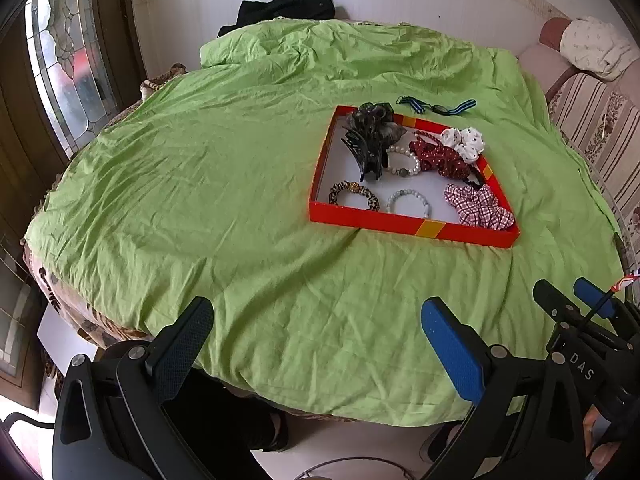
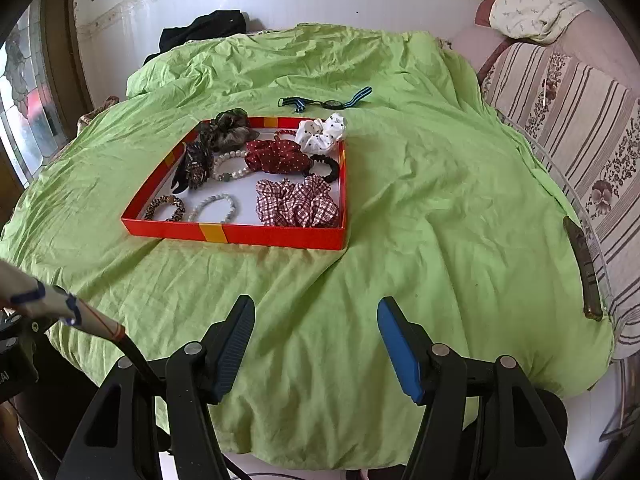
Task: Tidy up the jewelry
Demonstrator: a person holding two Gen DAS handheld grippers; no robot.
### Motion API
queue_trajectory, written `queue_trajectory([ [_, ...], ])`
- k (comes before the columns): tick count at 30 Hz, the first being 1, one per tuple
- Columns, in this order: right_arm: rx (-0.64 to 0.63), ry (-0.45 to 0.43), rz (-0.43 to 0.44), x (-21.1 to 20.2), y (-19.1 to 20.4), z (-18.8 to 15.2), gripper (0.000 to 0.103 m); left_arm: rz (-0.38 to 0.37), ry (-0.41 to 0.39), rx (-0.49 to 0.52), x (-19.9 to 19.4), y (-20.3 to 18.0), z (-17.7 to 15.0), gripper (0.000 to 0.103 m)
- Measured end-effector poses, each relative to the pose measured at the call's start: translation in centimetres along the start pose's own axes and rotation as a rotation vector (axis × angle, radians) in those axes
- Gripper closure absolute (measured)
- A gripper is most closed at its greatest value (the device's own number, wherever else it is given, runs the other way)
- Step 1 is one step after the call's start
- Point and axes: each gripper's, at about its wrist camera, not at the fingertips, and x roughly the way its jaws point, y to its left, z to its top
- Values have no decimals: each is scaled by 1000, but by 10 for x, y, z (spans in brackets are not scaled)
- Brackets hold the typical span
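A red tray [image 1: 400,225] [image 2: 240,237] sits on the green cloth. It holds a leopard bracelet [image 1: 354,195] [image 2: 166,207], a pale bead bracelet [image 1: 409,202] [image 2: 214,207], a pearl bracelet [image 1: 404,162] [image 2: 230,166], a dark claw clip [image 1: 366,150] [image 2: 194,166], and checked [image 1: 480,206] [image 2: 296,202], red dotted [image 1: 438,158] [image 2: 276,156] and white dotted [image 1: 464,142] [image 2: 322,130] scrunchies. A watch with a striped strap [image 1: 438,107] [image 2: 326,100] lies on the cloth behind the tray. My left gripper [image 1: 318,332] and right gripper [image 2: 316,332] are open and empty near the front edge.
The green cloth [image 1: 240,200] [image 2: 440,200] covers a round table. A black garment [image 1: 288,10] lies at the far edge. A striped sofa [image 2: 568,120] stands at the right. A dark flat object [image 2: 582,268] lies at the table's right rim.
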Motion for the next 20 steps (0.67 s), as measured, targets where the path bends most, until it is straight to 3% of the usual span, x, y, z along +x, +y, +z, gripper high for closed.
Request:
queue_trajectory([
  [20,-13,46,14,25,5,2,35,8,46,31,27,-7,6,0],
])
